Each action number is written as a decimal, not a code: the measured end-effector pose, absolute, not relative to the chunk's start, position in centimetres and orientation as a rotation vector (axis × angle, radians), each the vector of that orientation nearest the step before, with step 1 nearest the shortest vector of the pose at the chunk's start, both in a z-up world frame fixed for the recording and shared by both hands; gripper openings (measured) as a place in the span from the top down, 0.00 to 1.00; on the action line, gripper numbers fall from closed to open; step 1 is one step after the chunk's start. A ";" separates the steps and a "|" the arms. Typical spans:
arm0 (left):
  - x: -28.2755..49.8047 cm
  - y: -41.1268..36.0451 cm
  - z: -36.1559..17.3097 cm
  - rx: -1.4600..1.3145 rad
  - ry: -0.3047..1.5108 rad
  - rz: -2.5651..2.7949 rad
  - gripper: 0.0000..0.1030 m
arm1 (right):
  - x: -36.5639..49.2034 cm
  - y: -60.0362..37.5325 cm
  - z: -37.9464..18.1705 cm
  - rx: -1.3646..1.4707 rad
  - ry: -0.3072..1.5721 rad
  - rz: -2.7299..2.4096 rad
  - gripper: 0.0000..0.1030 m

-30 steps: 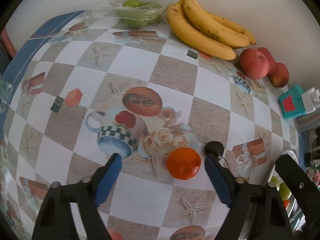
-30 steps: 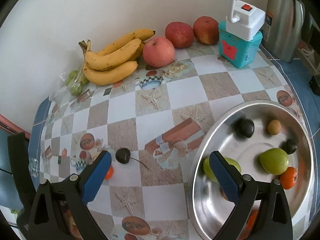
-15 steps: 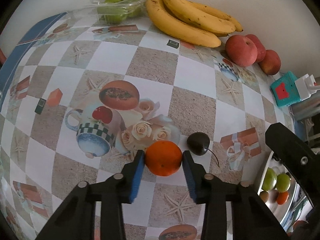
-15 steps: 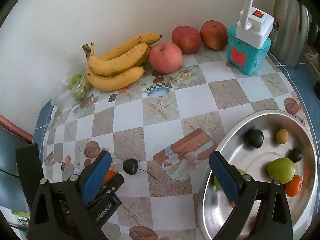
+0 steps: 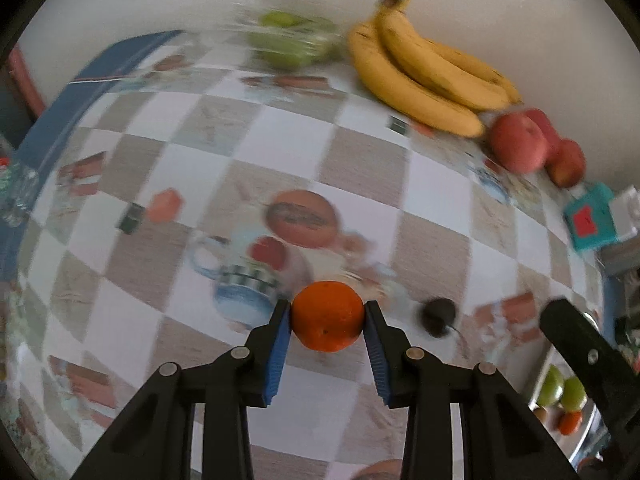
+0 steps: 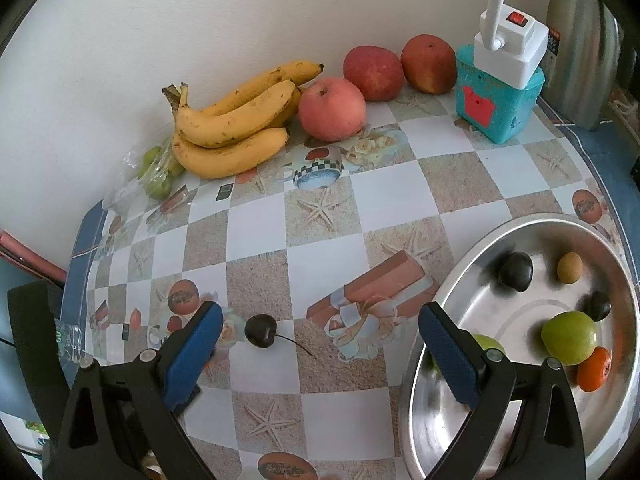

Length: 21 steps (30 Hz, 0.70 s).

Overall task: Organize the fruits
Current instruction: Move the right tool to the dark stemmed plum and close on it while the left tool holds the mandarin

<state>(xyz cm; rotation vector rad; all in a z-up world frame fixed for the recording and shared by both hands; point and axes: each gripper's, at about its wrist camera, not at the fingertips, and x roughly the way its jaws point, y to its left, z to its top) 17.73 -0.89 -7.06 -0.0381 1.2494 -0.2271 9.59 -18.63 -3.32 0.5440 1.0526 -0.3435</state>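
Orange skin now pinched between blue pads: left gripper [image 5: 327,320] clamped on the tangerine [image 5: 326,315], where a second ago wide-spread fingers merely straddled it on the tablecloth [image 6: 256,236]. Blurred background in the left wrist view, so probably lifted or mid-swing, though contact with the cloth cannot be ruled out. Gone from beside the dark cherry [image 6: 261,330] in the right wrist view, where half a second ago a sliver of orange showed behind the left finger. Right gripper [image 6: 320,338] spread wide, holding nothing, hanging above the cloth between cherry and steel bowl [image 6: 472,256]. Already in the bowl: green fruits [image 6: 570,336], a small orange one [image 6: 595,368], dark ones and a brownish one. Bananas [image 6: 236,128] and apples [image 6: 332,108] lined against the wall, untouched. Grasp done, then; transfer to the bowl likely next, with the cherry left as the last loose small fruit
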 end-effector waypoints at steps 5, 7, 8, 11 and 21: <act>18.5 1.7 -6.4 -0.088 1.229 -0.169 0.62 | 10.1 -17.5 -4.1 0.537 1.067 -0.288 0.04; 18.7 2.6 -6.1 -0.108 1.222 -0.153 0.62 | 10.5 -16.8 -4.7 0.531 1.085 -0.257 0.04; 18.8 3.0 -6.0 -0.118 1.220 -0.146 0.62 | 10.7 -16.3 -5.0 0.518 1.096 -0.246 0.04; 19.0 3.7 -5.9 -0.141 1.217 -0.131 0.62 | 11.2 -15.3 -5.5 0.477 1.118 -0.226 0.04; 19.5 5.2 -6.1 -0.209 1.238 -0.131 0.62 | 12.3 -11.4 -7.7 0.277 1.178 -0.160 0.04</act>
